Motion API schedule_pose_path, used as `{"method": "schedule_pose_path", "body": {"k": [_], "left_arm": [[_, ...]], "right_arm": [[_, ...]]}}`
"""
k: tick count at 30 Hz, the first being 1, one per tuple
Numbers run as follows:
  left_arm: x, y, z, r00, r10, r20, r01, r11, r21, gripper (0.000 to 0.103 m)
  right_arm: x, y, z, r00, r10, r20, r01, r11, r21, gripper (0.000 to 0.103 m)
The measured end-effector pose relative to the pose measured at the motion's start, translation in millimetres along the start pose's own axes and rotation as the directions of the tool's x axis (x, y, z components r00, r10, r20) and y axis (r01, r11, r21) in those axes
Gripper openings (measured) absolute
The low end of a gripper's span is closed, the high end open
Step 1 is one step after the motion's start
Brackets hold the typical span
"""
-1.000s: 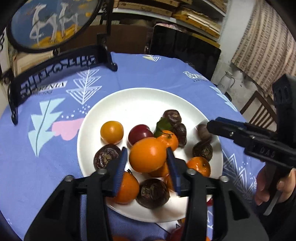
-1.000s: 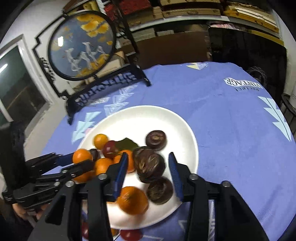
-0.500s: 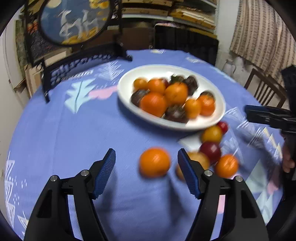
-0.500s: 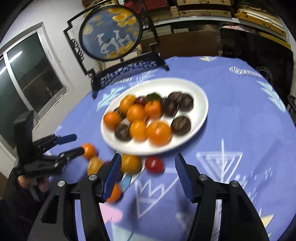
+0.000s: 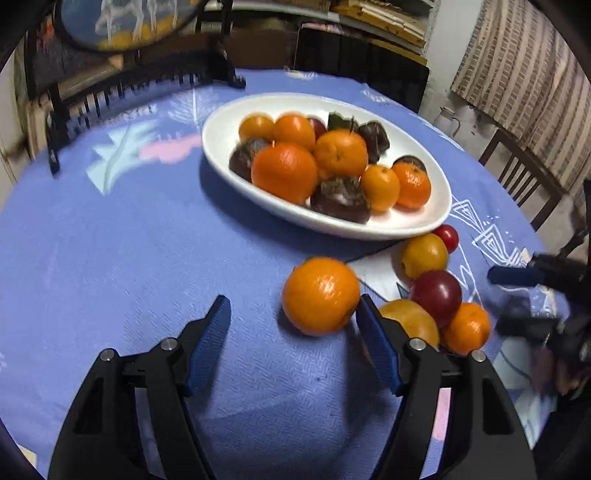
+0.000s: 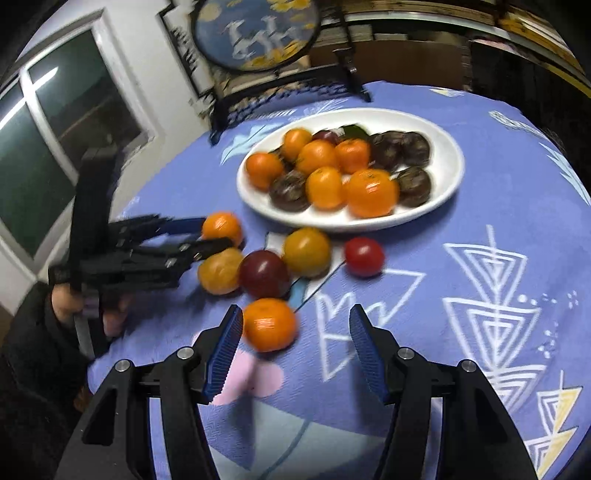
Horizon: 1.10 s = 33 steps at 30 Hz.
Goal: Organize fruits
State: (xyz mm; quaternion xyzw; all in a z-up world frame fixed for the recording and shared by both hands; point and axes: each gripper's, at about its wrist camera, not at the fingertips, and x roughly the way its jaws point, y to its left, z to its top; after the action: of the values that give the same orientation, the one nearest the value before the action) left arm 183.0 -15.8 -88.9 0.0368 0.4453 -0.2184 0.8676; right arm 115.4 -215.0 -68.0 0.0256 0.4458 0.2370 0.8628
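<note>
A white plate [image 5: 221, 136] [image 6: 447, 147] holds several oranges, tangerines and dark brown fruits. In front of it, loose fruits lie on the blue cloth. My left gripper [image 5: 292, 301] [image 6: 217, 232] has its jaws closing around a big orange [image 5: 320, 295] [image 6: 221, 227]. That orange rests on the cloth close to the right finger, and the pads are not pressing on it. My right gripper [image 6: 296, 310] [image 5: 506, 299] is open. A tangerine [image 6: 269, 325] [image 5: 467, 326] lies on the cloth beside its left fingertip.
Beside the big orange lie two yellow-orange fruits [image 6: 306, 251] [image 6: 219, 271], a dark red plum [image 6: 264, 273] and a small red tomato [image 6: 364, 256]. A round painted screen on a black stand [image 6: 258, 33] is at the table's far edge. A wooden chair [image 5: 517, 173] stands at the right.
Both grippers have drawn back from over the plate to the cloth in front of it, and their jaws stand wider. The orange between the left fingers now lies on the cloth.
</note>
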Motion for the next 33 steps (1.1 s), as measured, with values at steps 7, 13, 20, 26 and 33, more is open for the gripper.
{"method": "schedule_pose_path", "body": {"k": [7, 13, 20, 26, 33], "left_arm": [[-24, 11, -1, 0.994, -0.042, 0.103, 0.049, 0.997, -0.064, 0.039], [-40, 10, -3, 0.985, -0.048, 0.168, 0.060, 0.996, -0.064, 0.039], [-55, -7, 8, 0.979, -0.047, 0.196, 0.050, 0.999, -0.008, 0.039], [-27, -15, 74, 0.983, -0.034, 0.178, 0.039, 0.999, -0.021, 0.039], [34, -13, 137, 0.994, -0.036, 0.105, 0.044, 0.997, -0.068, 0.051]], "right_arm": [[19, 21, -3, 0.999, -0.023, -0.046, 0.020, 0.997, -0.078, 0.058], [20, 17, -2, 0.999, -0.010, -0.034, 0.008, 0.998, -0.060, 0.039], [-23, -14, 27, 0.996, 0.028, 0.085, -0.031, 0.999, 0.034, 0.039], [-24, -55, 90, 0.987, -0.014, 0.158, -0.005, 0.993, 0.120, 0.039], [26, -81, 125, 0.988, -0.063, 0.138, 0.039, 0.985, 0.169, 0.042]]}}
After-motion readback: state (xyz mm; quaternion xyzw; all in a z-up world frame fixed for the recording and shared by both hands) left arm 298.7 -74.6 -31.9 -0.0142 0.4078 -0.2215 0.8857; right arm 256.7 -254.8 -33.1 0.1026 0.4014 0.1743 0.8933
